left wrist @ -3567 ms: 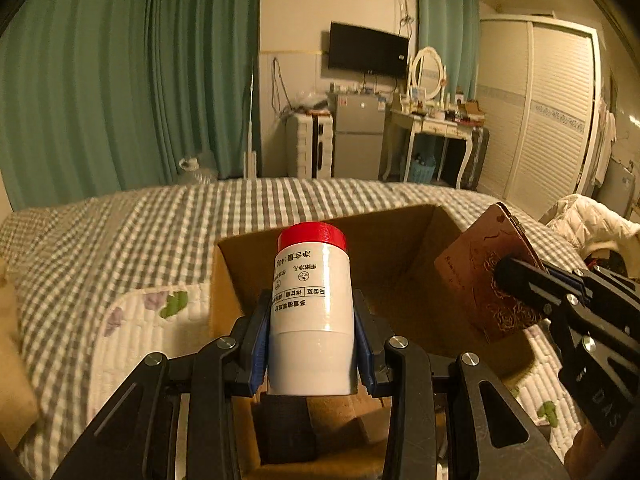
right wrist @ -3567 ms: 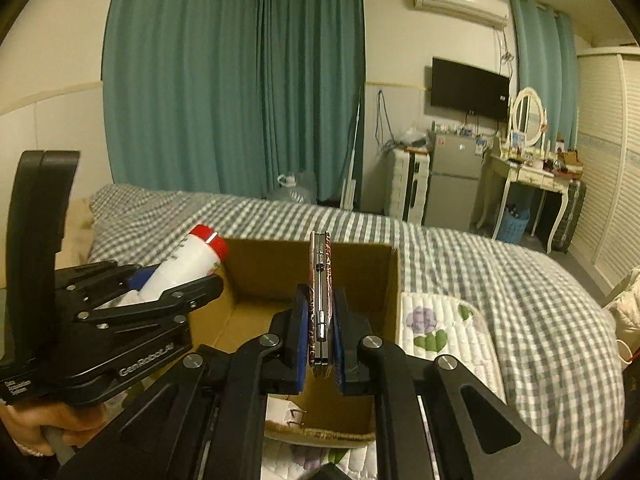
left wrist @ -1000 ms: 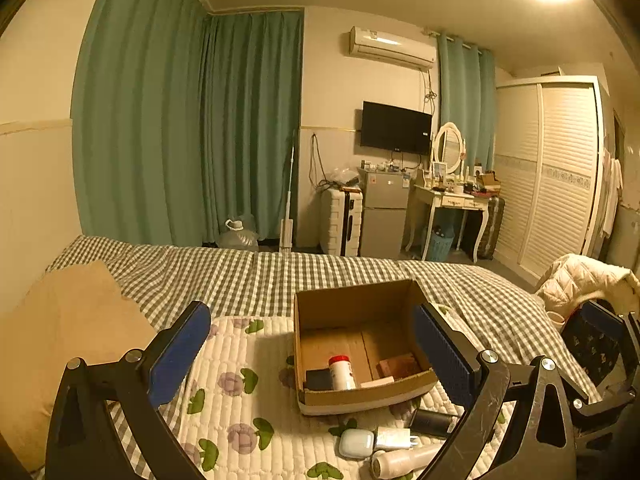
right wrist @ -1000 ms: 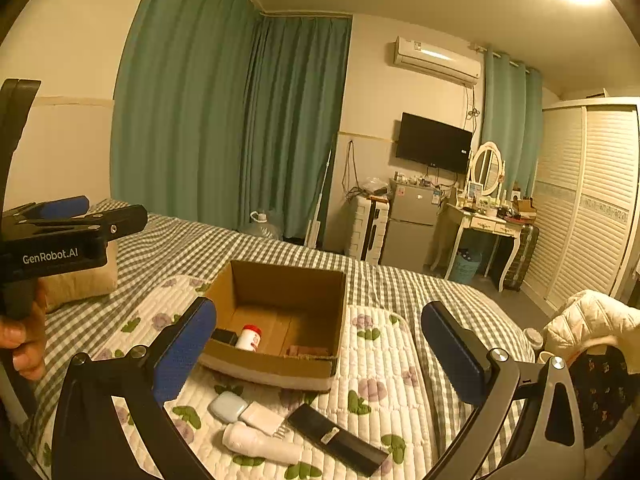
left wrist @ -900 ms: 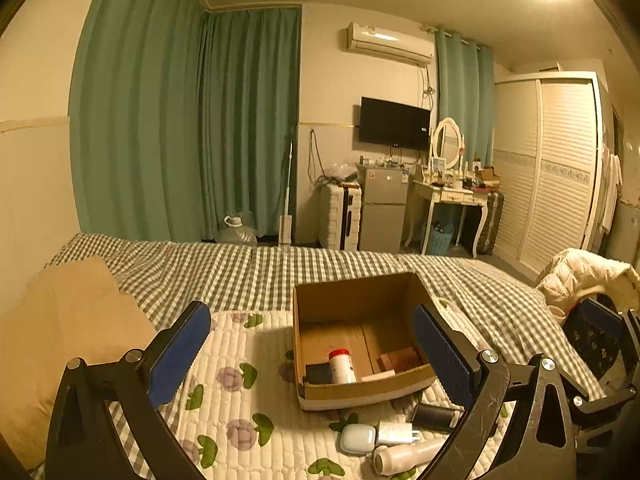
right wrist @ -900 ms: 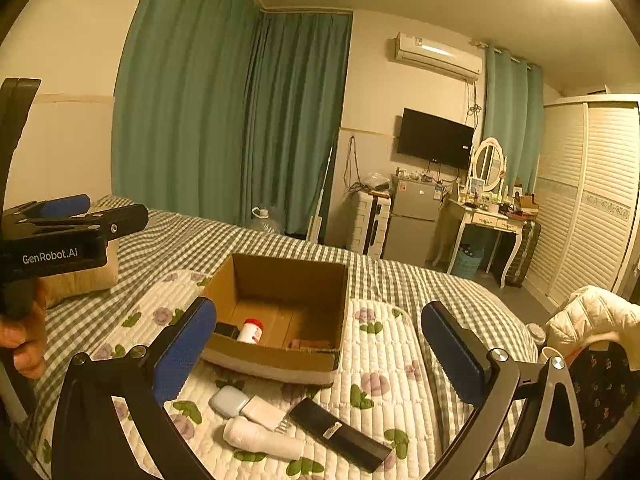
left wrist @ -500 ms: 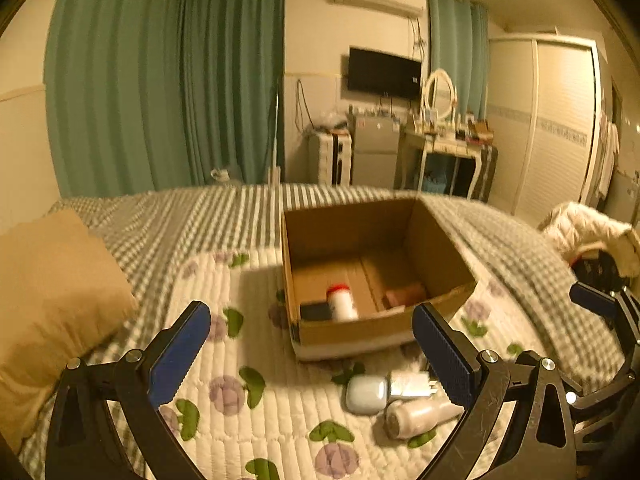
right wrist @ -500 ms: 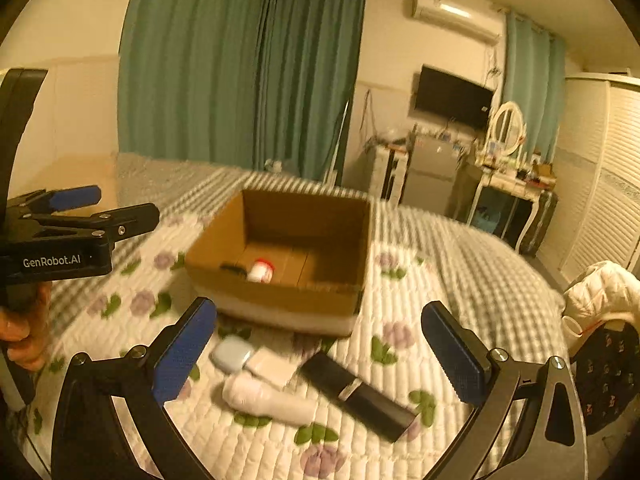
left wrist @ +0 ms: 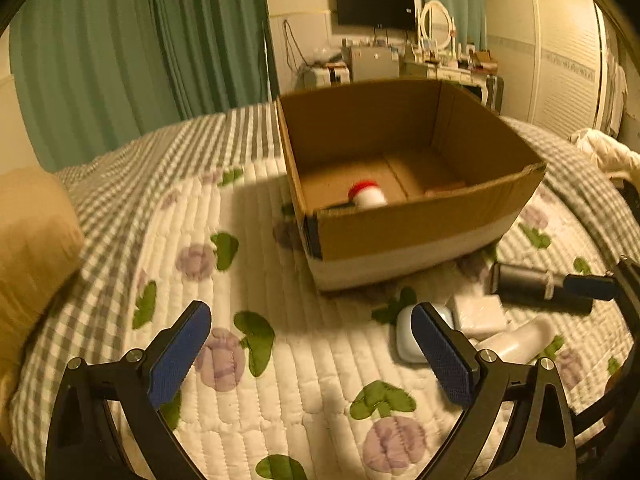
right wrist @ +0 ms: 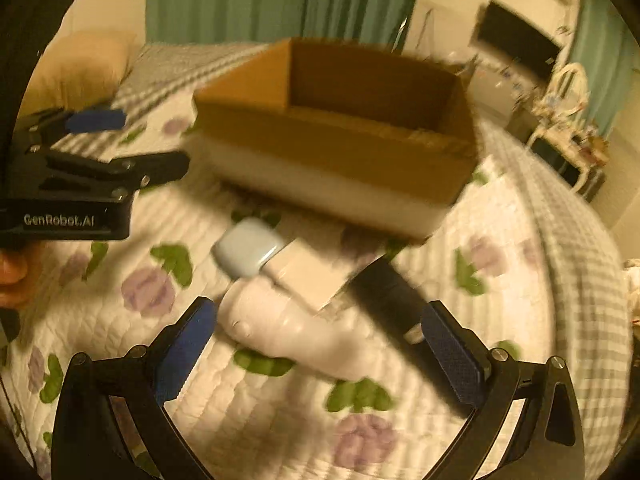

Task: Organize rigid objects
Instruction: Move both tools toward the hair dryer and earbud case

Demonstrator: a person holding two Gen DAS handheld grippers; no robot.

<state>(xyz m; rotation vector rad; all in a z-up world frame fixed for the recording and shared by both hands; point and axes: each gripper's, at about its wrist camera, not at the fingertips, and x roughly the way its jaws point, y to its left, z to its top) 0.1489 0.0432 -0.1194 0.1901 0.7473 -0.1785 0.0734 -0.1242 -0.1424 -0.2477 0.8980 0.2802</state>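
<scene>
Cardboard box sits open-topped on the quilted bed, its near wall facing both cameras, which suits dropping things in from above. Inside it, in the left wrist view, a white bottle with a red cap lies near the front wall beside something dark, and a flat brownish item rests further right; the rest of the floor is bare. Four loose things are clustered on the quilt just in front of the box, probably waiting to be packed: a pale blue rounded case, a flat white block touching it, a white rounded device and a long black bar. The right hand-held gripper is spread wide with nothing between its blue pads, poised over the white device, which looks like the likeliest next pick. The left hand-held gripper is likewise wide open and empty, aimed at bare quilt left of the cluster, with the blue case just beside its right finger. The right wrist view is blurred, so finer details there cannot be told.
</scene>
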